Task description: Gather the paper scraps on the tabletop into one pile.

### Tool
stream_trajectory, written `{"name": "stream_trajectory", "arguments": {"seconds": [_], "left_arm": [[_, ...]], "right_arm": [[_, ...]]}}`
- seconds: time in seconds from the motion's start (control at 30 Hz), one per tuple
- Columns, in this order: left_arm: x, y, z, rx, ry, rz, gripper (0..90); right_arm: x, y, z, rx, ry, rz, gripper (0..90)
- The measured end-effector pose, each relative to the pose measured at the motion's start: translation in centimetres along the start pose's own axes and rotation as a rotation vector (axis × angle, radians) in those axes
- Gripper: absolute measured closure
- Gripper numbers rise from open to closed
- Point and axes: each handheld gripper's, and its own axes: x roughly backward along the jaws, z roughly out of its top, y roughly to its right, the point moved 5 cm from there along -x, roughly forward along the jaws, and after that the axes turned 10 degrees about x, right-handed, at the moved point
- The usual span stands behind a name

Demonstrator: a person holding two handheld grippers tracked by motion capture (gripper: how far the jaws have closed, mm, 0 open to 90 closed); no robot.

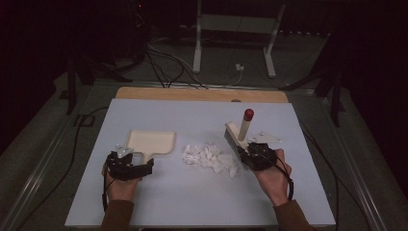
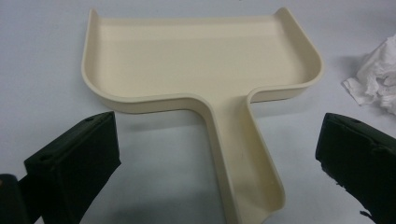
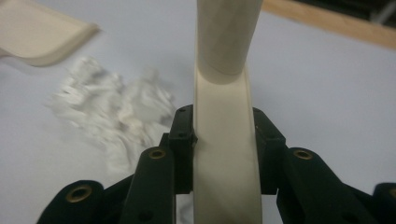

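Brush [image 1: 239, 134] and dustpan [image 1: 150, 143] are what we work with, sweeping a heap of torn white paper scraps [image 1: 211, 158] on a pale table [image 1: 192, 202]. We hold the brush in our right gripper [image 1: 250, 153], its jaws pinched tight on the flat cream body; in the right gripper view the brush [image 3: 224, 154] fills the gap between them. It stands at about three o'clock from the scraps, bristles just beside the heap, red-tipped handle leaning up and away toward twelve. We judge that it is held so in order to push the scraps toward nine o'clock.

At nine o'clock from the heap the dustpan lies flat, its handle pointing to six, toward us. Our left gripper [image 1: 129, 166] rests at that handle with jaws spread wide; in the left gripper view the handle [image 2: 243, 158] lies between them, untouched. Closing there would probably steady the pan against the sweep.
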Motion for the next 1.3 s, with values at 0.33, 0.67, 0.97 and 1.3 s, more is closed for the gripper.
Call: {"name": "stream_trajectory", "arguments": {"seconds": [0.33, 0.67, 0.97, 1.3], "left_arm": [[0.1, 0.0, 0.0, 0.004, 0.003, 0.000, 0.6], [0.2, -0.2, 0.0, 0.009, 0.001, 0.001, 0.5], [0.2, -0.2, 0.0, 0.012, 0.001, 0.000, 0.6], [0.2, -0.3, 0.0, 0.011, 0.005, 0.000, 0.6]], "right_arm": [[-1.4, -0.9, -2.1, -0.102, -0.107, -0.120, 67.6], [-4.1, -3.3, 0.2, -0.157, -0.092, -0.096, 67.6], [-5.7, -4.5, 2.0, -0.176, -0.083, -0.079, 67.6], [-5.7, -3.2, 1.7, -0.149, -0.063, -0.069, 67.5]]}}
